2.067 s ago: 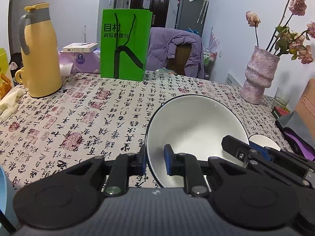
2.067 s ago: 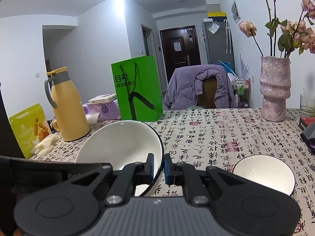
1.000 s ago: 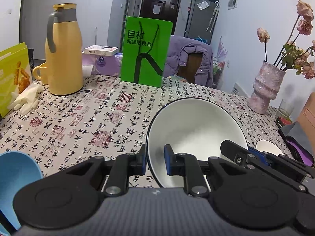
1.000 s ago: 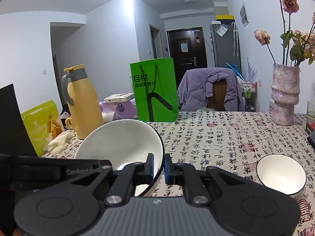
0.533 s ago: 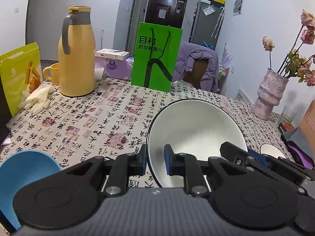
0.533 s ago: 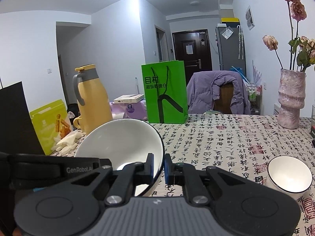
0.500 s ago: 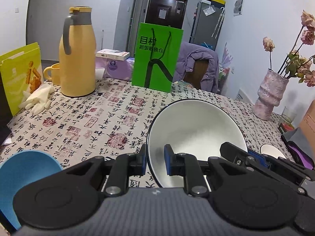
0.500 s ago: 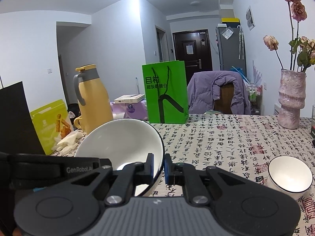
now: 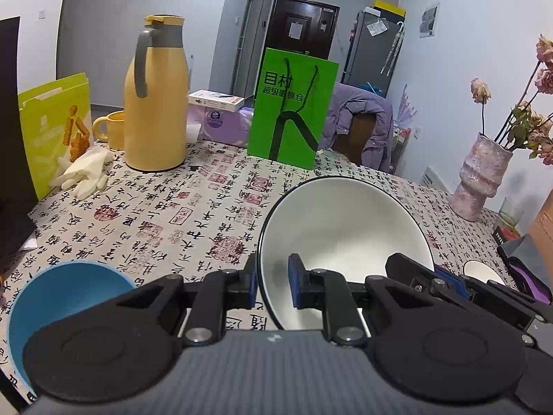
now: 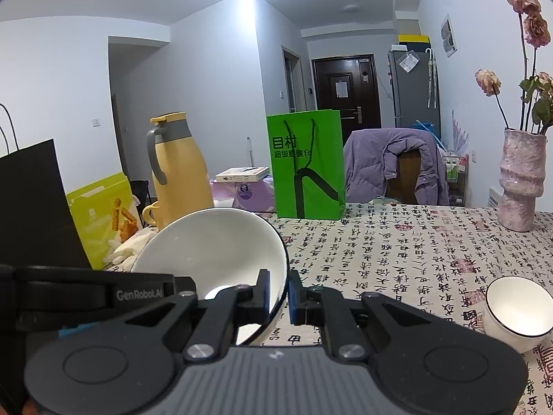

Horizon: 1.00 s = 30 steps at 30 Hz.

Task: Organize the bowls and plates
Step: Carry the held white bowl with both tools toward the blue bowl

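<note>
Together we carry the white bowl [image 9: 345,231], left gripper [image 9: 273,285] and right gripper [image 10: 278,292] each pinching its rim. Next, we judge, comes nesting it in the blue bowl [image 9: 58,297] at eight o'clock, gently

Bench [image 9: 207,207] centre open ahead. Far edge blocked: yellow flask [image 9: 155,103], green bag [image 9: 292,110]. Left: snack bag [image 9: 52,128], gloves [image 9: 83,173]; blue bowl [image 9: 52,297] near left. Right: vase [image 10: 522,180], small white bowl [image 10: 515,304].
</note>
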Motion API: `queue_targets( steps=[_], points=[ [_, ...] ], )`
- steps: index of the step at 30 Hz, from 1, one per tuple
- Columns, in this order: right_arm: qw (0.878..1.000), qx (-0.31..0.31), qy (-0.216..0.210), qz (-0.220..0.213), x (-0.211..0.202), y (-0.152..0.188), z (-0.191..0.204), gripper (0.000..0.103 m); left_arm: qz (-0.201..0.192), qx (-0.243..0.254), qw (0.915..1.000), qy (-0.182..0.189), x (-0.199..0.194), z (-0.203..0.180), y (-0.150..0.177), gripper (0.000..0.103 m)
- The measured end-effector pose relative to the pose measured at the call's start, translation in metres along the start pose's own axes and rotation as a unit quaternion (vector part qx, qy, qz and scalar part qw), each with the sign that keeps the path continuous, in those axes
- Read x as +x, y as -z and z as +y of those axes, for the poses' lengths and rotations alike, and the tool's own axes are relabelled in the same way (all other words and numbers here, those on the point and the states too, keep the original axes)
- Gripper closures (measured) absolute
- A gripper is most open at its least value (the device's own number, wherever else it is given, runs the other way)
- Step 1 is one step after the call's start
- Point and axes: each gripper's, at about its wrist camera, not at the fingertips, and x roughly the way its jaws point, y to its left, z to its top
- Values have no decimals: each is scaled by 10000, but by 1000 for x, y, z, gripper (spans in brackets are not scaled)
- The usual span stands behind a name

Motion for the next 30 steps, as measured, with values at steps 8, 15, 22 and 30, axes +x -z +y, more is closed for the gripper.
queue_targets(
  steps=[8,15,22,30],
  points=[
    [10000,-64,-54,12,0,0,13,93,-40,-79,10000,-42,-6,13,0,86],
    [9999,-117,-122,16,1,0,26,92,-86,-146,9998,-86,-12,25,0,86],
    [9997,-167,-172,43,1,1,38,92,-110,-222,9996,-120,-18,37,0,86],
    [9995,-230,-220,55,2,1,54,92,-162,-318,9993,-135,-24,53,1,86]
  ],
)
